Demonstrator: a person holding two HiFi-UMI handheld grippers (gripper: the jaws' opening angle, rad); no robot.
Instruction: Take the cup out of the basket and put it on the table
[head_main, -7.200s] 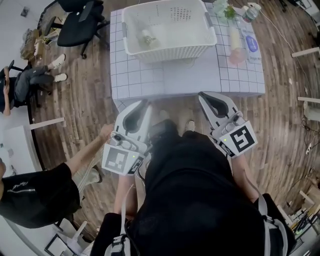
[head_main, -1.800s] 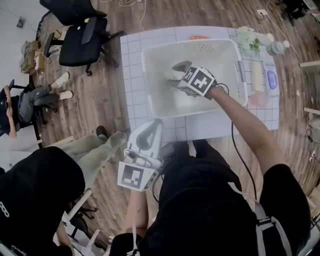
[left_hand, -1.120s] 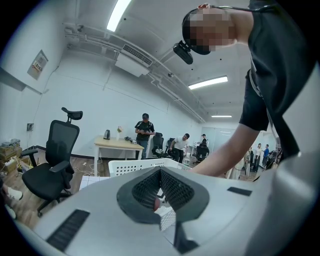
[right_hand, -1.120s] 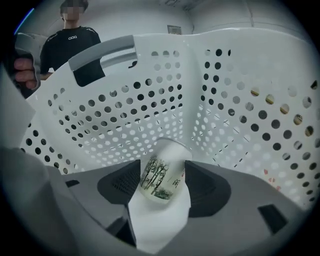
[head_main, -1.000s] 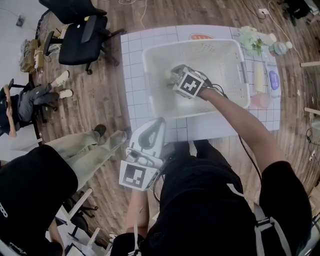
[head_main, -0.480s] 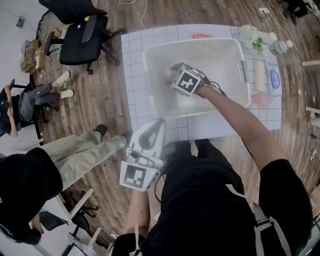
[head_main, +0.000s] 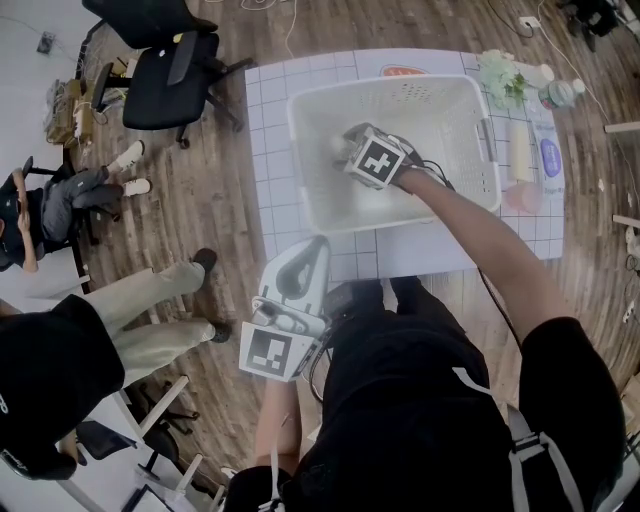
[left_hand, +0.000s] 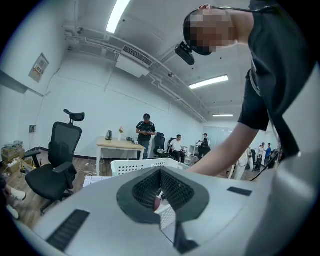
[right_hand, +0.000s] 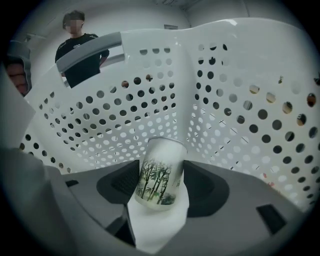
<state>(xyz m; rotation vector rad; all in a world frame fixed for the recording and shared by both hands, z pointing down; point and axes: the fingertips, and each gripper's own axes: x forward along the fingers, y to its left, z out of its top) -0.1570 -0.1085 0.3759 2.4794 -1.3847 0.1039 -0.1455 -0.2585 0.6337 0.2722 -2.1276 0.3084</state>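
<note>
While my right tool (head_main: 347, 142) grips the cup (right_hand: 160, 172) inside the basket (head_main: 462, 105), I judge lifting it onto the table (head_main: 268, 130) is left, my left tool (head_main: 316, 248) closed and empty.

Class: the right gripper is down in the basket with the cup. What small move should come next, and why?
Probably a straight lift. The right gripper grips the cup from both sides, yet both sit deep in the basket, whose perforated wall rises around them. Clearing the rim should come before moving sideways to the table.
</note>
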